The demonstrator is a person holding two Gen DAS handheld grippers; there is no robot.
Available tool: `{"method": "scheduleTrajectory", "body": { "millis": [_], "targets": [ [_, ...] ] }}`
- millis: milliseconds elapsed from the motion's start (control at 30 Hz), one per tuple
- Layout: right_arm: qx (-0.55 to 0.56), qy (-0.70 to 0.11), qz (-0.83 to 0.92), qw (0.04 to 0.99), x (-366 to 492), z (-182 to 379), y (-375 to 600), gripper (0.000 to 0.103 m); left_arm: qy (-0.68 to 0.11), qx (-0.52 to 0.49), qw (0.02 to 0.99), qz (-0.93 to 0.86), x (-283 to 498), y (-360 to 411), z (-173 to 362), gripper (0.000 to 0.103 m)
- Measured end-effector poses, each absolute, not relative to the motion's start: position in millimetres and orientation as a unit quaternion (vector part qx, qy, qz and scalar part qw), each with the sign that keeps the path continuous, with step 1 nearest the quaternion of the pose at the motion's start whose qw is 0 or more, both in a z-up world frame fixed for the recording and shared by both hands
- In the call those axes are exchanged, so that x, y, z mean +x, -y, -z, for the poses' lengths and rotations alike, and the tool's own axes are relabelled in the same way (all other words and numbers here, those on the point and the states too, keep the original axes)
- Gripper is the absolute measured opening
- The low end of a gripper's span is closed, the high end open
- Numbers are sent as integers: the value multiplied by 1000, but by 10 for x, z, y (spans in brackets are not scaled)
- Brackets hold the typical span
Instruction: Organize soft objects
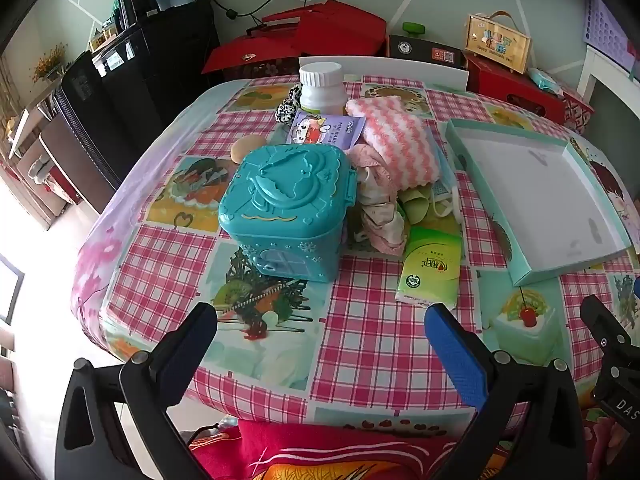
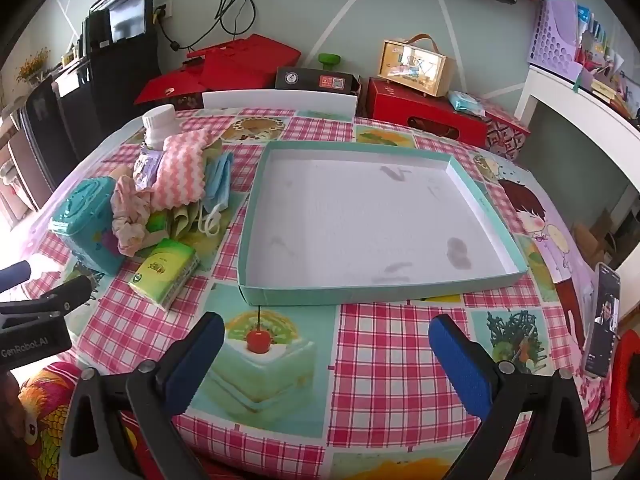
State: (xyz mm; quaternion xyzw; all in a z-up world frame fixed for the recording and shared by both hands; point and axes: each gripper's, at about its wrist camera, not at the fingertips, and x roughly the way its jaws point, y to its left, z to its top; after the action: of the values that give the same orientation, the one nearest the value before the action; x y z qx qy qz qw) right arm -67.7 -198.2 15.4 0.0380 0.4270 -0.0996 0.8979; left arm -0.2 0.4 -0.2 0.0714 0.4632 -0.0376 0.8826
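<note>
We hold both grippers spread wide and empty. The soft pile (image 1: 394, 168) lies ahead and slightly right of our left gripper (image 1: 320, 332), the nearer one; the empty tray (image 2: 360, 216) sits straight ahead of our right gripper (image 2: 326, 344).

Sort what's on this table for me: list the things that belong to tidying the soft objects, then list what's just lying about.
Belongs to the job:
pink striped cloth
crumpled pink fabric
blue face mask
green cloth
green tissue pack
empty teal tray

Just lying about:
teal plastic box
white bottle
purple packet
phone
</note>
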Motion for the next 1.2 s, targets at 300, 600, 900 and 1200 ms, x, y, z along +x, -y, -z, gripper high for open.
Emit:
{"method": "scheduleTrajectory", "body": {
  "millis": [300, 600, 900, 1200],
  "targets": [
    [38, -427, 100, 898, -678, -153, 1980, 103, -465, 71, 882, 38, 0, -21, 9, 103],
    [38, -427, 100, 898, -677, -153, 1980, 103, -463, 72, 883, 37, -29, -12, 6, 103],
    [38, -427, 100, 898, -674, -150, 1975, 103, -463, 71, 883, 38, -26, -47, 71, 103],
    [37, -428, 100, 898, -673, -149, 1973, 103, -464, 70, 882, 38, -24, -45, 71, 103]
  ]
}}
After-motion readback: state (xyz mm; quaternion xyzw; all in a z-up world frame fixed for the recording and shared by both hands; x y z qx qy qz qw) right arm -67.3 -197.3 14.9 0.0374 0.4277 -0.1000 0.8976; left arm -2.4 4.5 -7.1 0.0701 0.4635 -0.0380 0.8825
